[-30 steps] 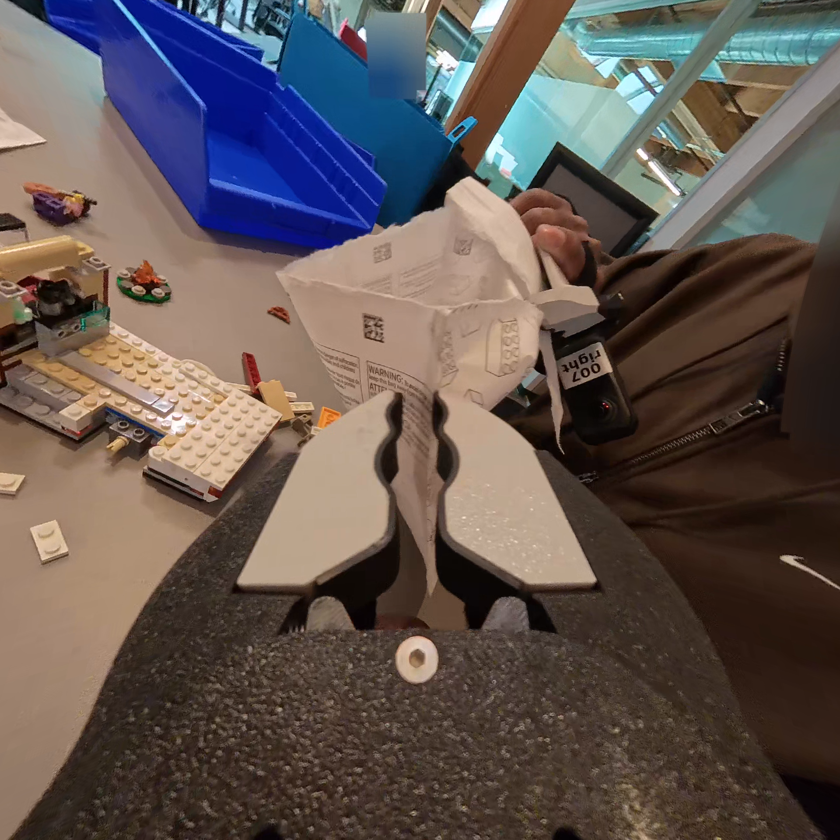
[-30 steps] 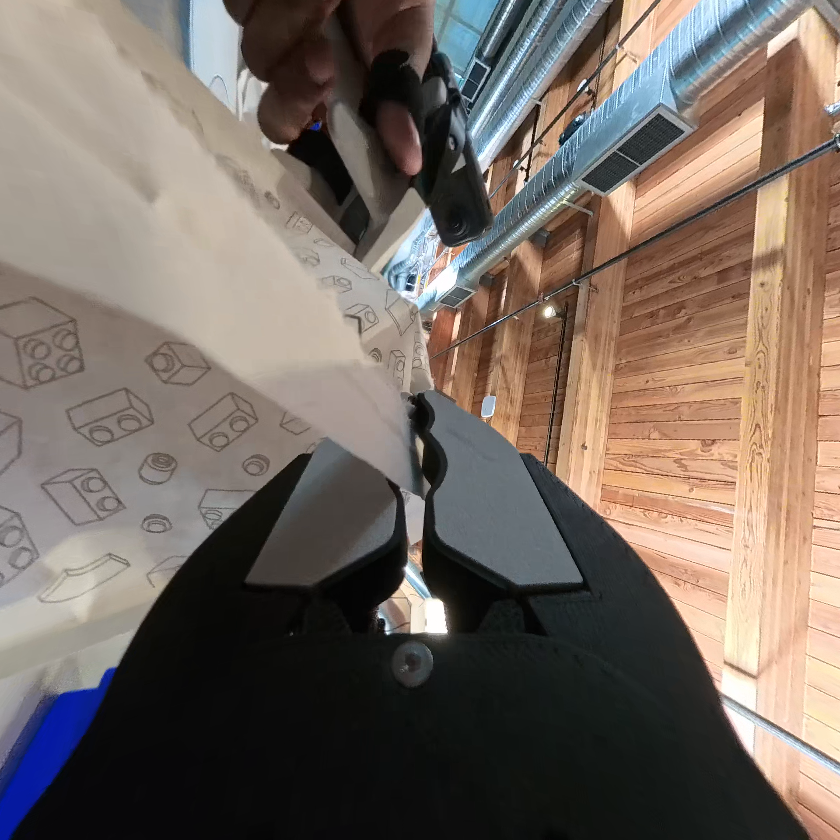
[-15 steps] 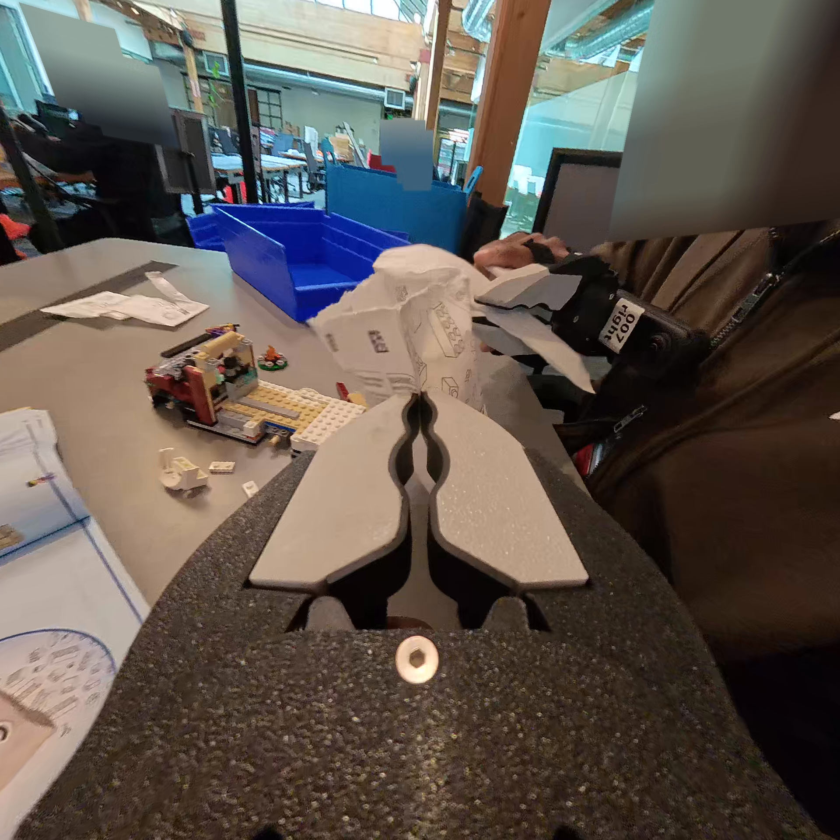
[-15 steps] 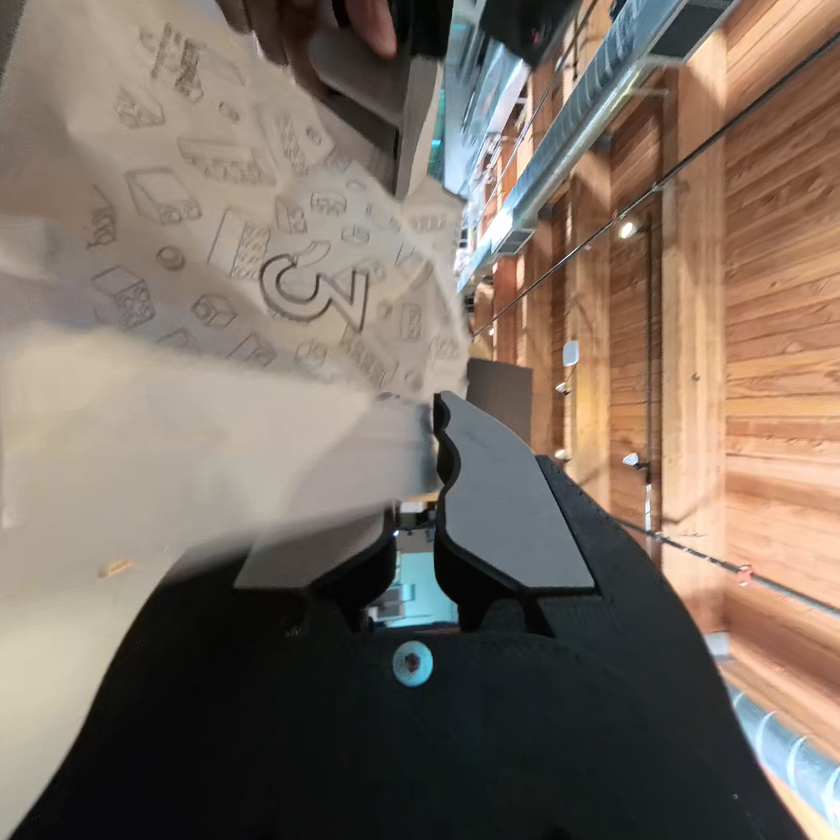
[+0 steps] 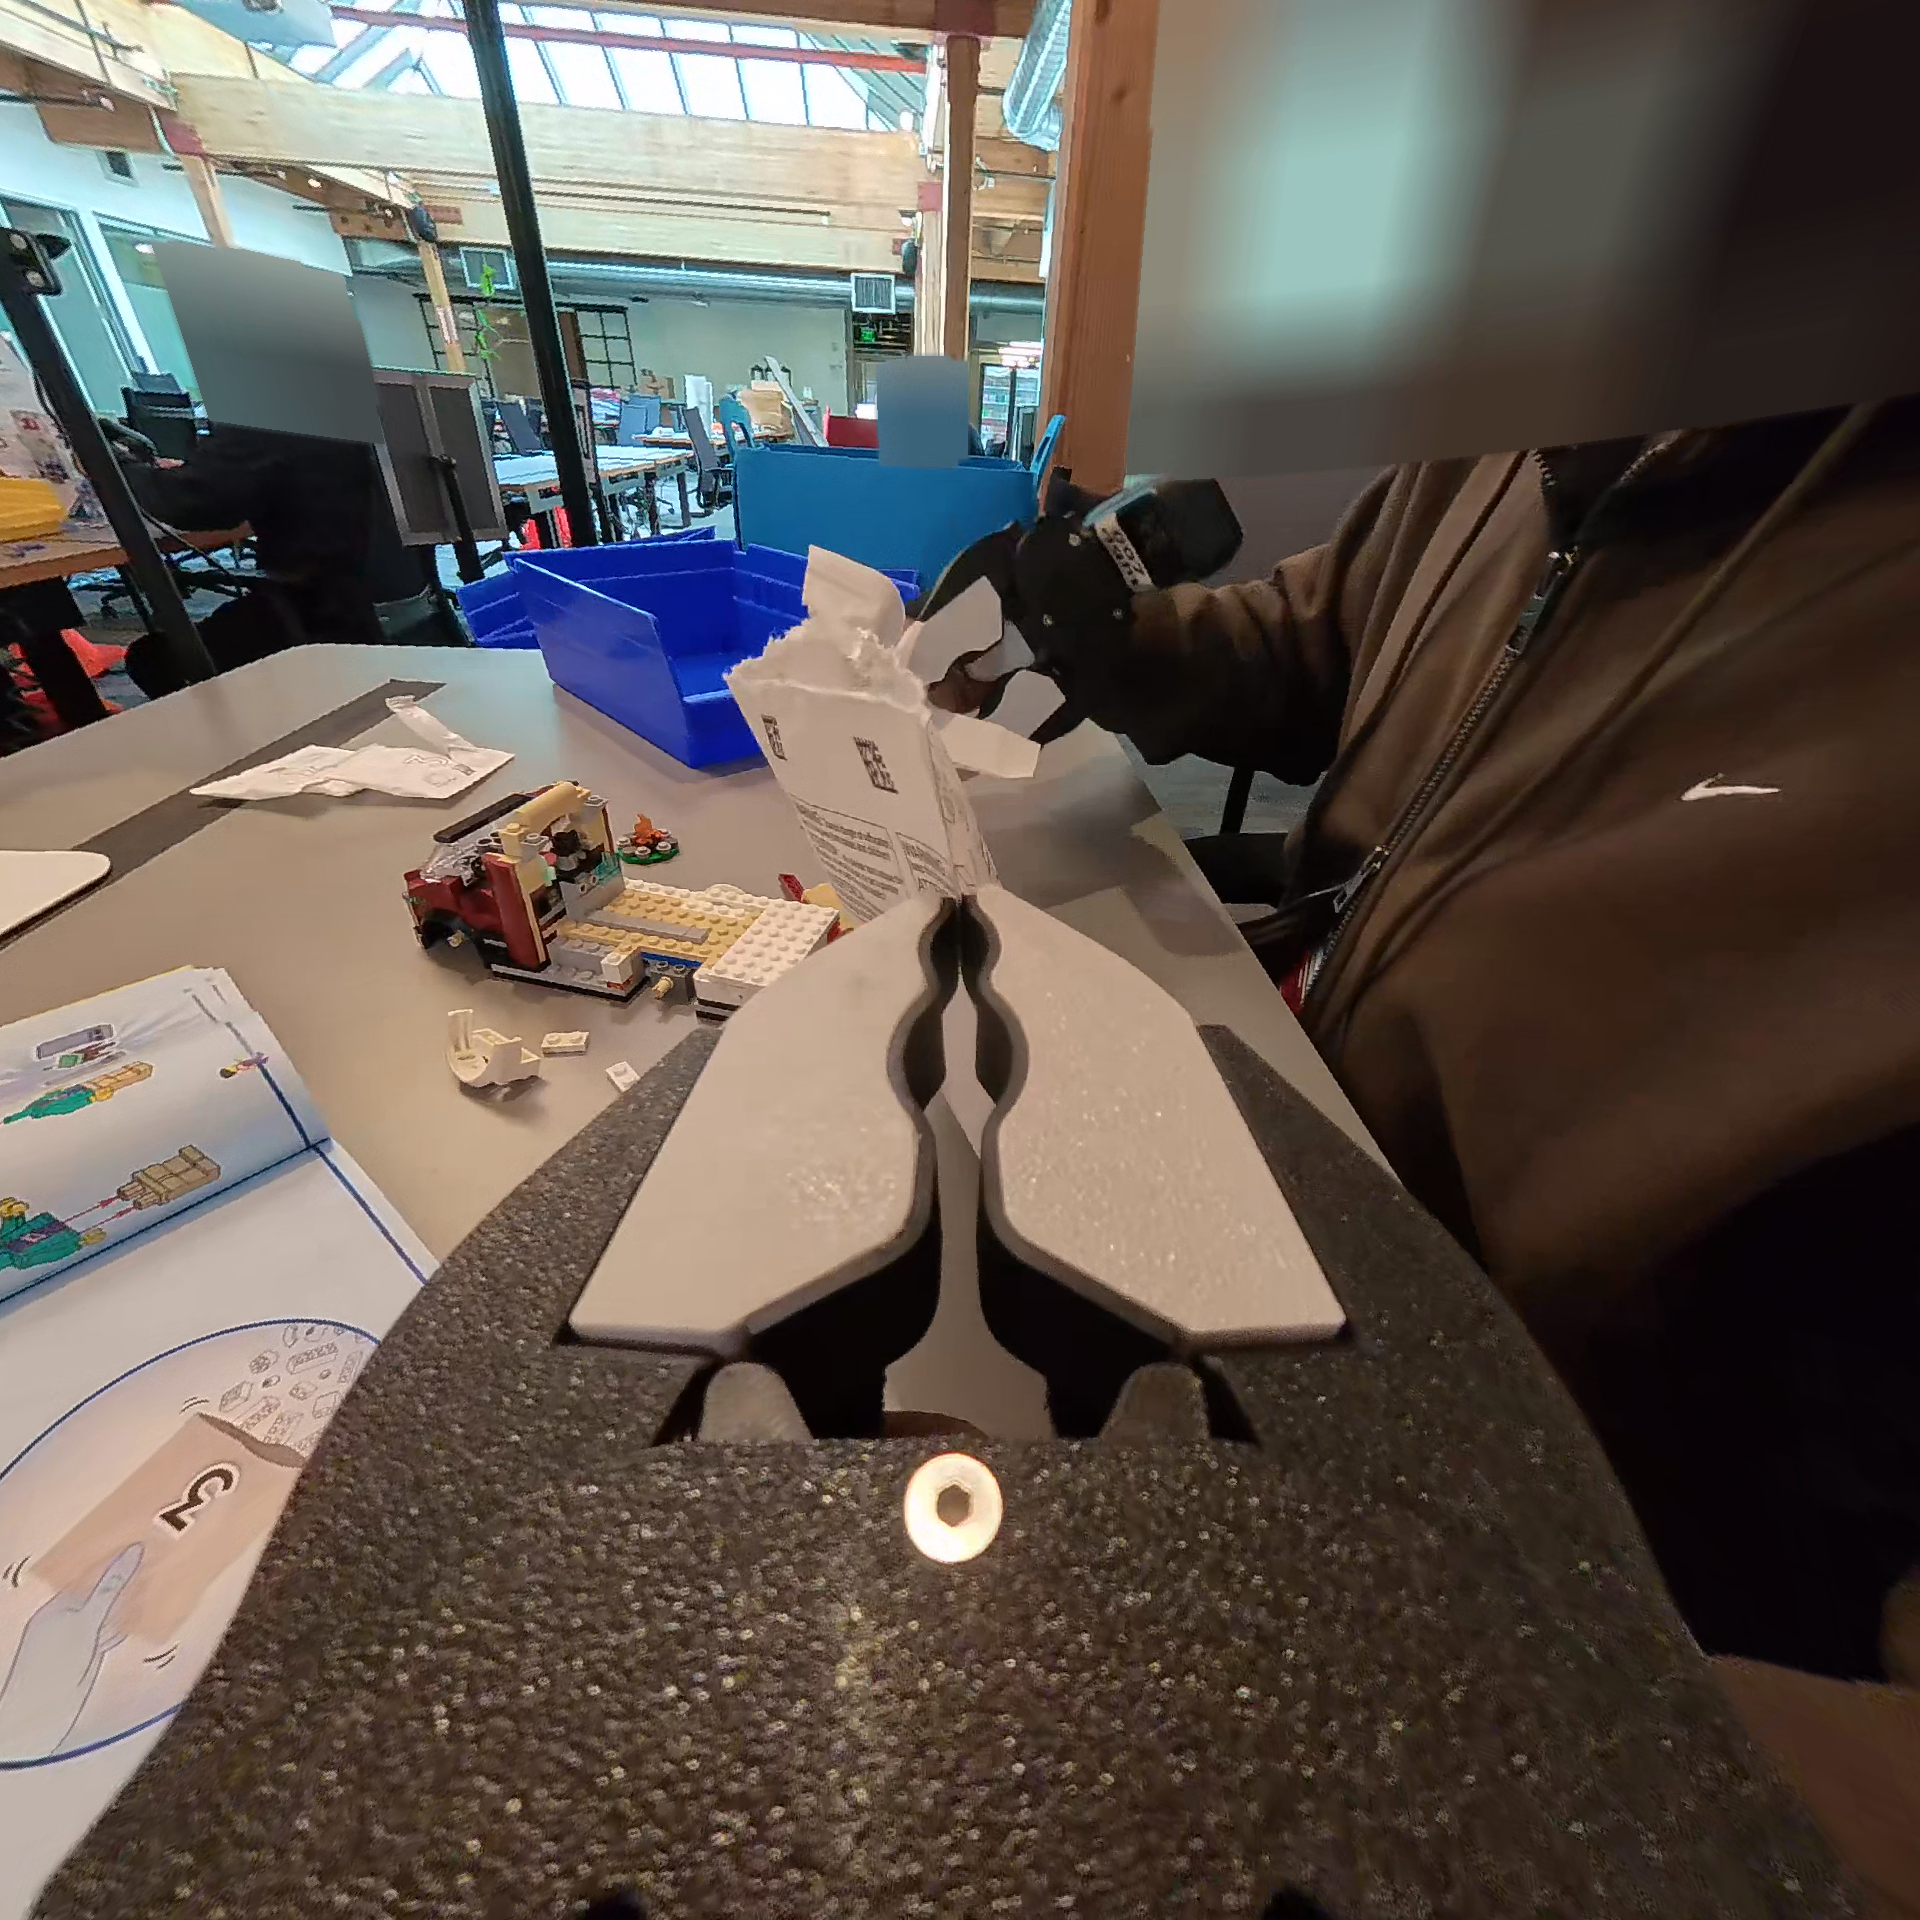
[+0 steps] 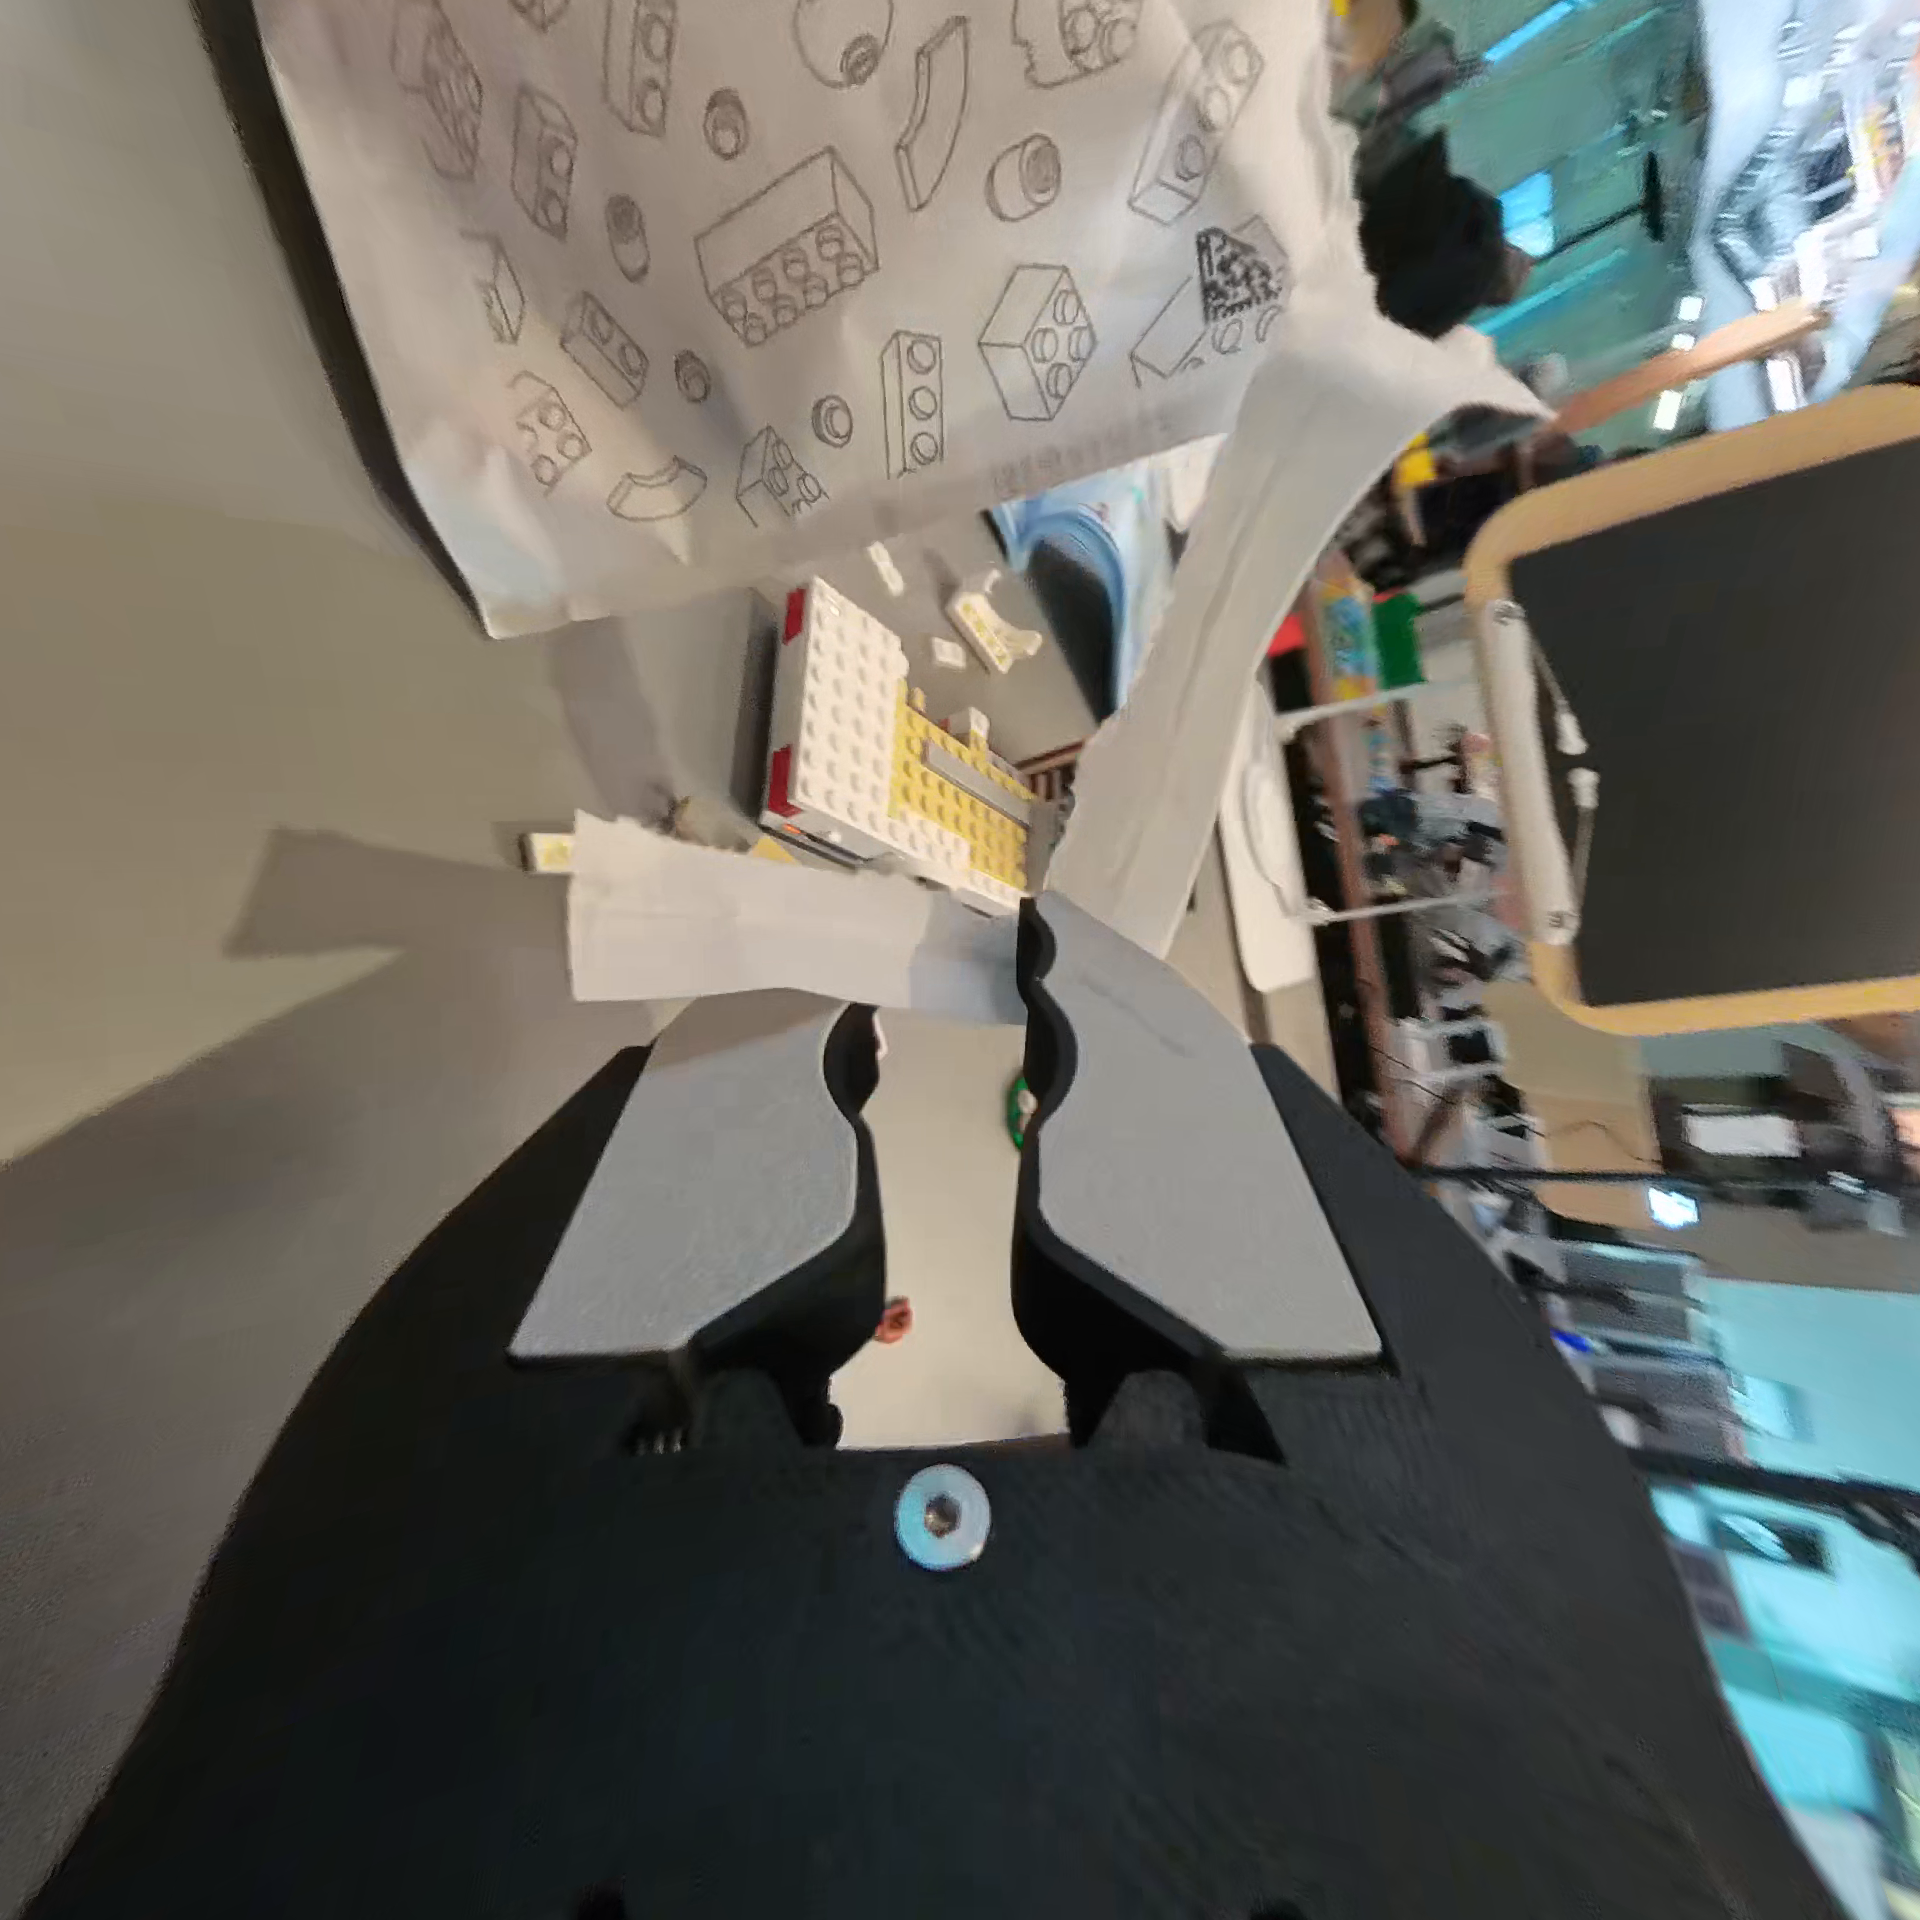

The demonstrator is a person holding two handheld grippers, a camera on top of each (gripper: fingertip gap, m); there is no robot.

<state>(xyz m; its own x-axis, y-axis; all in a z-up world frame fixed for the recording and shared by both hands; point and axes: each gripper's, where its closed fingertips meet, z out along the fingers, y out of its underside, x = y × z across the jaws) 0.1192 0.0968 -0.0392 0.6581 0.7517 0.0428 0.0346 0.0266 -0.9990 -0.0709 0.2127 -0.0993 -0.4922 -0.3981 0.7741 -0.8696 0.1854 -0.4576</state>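
My left gripper (image 5: 958,909) is shut on the bottom corner of a white paper bag (image 5: 873,769) printed with brick outlines and holds it upright above the table. The bag's top edge is torn open. My right gripper (image 6: 961,966) stands open, its fingers (image 6: 1132,1039) clearly apart. A torn white paper strip (image 6: 727,935) lies over its left fingertip and runs up towards the bag (image 6: 779,260). In the left wrist view the right gripper (image 5: 987,644) is at the bag's top, with the strip (image 5: 987,748) hanging by it.
A partly built brick vehicle (image 5: 623,914) sits on the grey table (image 5: 260,914), with loose white pieces (image 5: 488,1055) in front. A blue bin (image 5: 644,644) stands behind. An open instruction booklet (image 5: 135,1143) lies at the left, and an emptied bag (image 5: 353,769) beyond. A person's brown jacket (image 5: 1610,935) fills the right. Across from one pair of fingers to the other is roughly 25 cm.
My right gripper, shut on the bag's top a second ago, has pulled a strip loose and opened. It has swung down to face the table. My left gripper now pinches the bag nearer its tips.
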